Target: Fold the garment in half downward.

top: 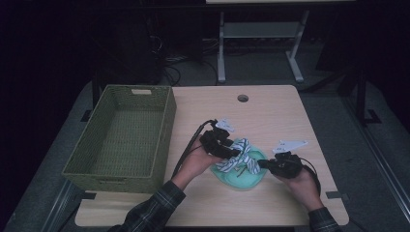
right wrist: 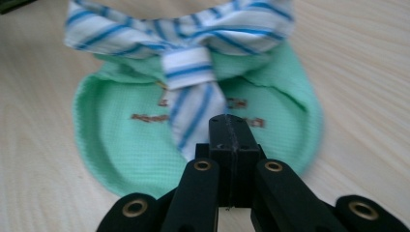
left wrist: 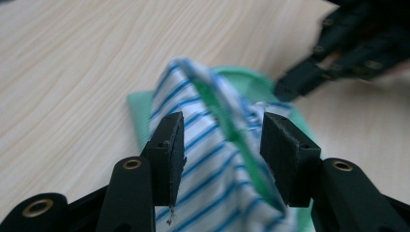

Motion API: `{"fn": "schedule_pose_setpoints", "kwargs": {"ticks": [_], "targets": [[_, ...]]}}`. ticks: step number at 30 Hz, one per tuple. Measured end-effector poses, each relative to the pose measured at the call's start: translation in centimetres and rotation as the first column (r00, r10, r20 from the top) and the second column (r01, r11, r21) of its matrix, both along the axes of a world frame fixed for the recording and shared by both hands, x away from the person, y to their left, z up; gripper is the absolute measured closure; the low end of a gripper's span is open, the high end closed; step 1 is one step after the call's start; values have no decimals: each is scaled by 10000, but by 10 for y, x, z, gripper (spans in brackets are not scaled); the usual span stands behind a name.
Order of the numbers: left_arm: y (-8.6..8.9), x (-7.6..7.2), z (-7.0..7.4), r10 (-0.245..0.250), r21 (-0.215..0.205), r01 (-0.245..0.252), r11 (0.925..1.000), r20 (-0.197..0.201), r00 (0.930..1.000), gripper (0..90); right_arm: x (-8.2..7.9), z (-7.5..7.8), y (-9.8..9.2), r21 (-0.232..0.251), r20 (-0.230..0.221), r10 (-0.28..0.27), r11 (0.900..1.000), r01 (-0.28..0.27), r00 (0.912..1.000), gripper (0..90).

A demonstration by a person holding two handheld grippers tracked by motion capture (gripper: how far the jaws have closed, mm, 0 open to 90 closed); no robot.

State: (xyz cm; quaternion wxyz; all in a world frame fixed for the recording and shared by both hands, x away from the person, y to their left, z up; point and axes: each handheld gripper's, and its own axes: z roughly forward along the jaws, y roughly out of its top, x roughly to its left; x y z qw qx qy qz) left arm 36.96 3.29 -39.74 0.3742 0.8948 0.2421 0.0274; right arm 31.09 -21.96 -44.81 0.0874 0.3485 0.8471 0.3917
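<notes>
From above, a green bib (top: pixel 240 175) with a blue-striped white tie (top: pixel 240 155) lies on the pale wood table (top: pixel 270 111), at about 5 o'clock from the woven basket (top: pixel 124 136). The left gripper (top: pixel 235 151) sits at the bib's 10 o'clock, the right gripper (top: pixel 261 164) at its 3 o'clock.

The left gripper view shows its jaws parted, striped cloth (left wrist: pixel 212 159) between the pads. The right gripper view shows brown lettering (right wrist: pixel 147 117) on waffle-textured, rounded fabric, and its jaws pressed together at the tie's tail (right wrist: pixel 193 111); whether they pinch it, I can't tell.
</notes>
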Motion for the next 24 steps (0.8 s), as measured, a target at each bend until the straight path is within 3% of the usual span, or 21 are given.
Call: {"fn": "schedule_pose_setpoints", "kwargs": {"ticks": [3, 5, 7, 10, 17, 20, 24], "targets": [[-1, 4, -13, 93, 86, -90, 9999, -339, 9994, 495, -1, -2, 10, -2, -79, 275, 9996, -275, 9996, 899], [-2, 6, -19, -101, 229, 113, 9997, -531, 9985, 483, 0, -5, 15, -32, -139, 375, 9993, -376, 9992, 899], [-4, 6, -24, -33, 137, 44, 9999, -726, 9974, 460, 2, -7, 19, -72, -166, 459, 9989, -461, 9988, 899], [-6, 7, -29, -119, 373, 149, 9992, -790, 9968, 440, 5, -10, 23, -137, -229, 545, 9984, -549, 9982, 899], [-8, 7, -40, -141, 331, 177, 9993, -1087, 9940, 452, 10, -13, 27, -116, -303, 596, 9981, -600, 9978, 899], [-8, 8, -42, -203, 242, 233, 9994, -1149, 9932, 495, 11, -14, 28, -90, -282, 623, 9980, -626, 9977, 899], [-8, 7, -44, -300, 307, 337, 9990, -1143, 9930, 660, 12, -15, 28, -119, -291, 625, 9979, -629, 9976, 899]]}}
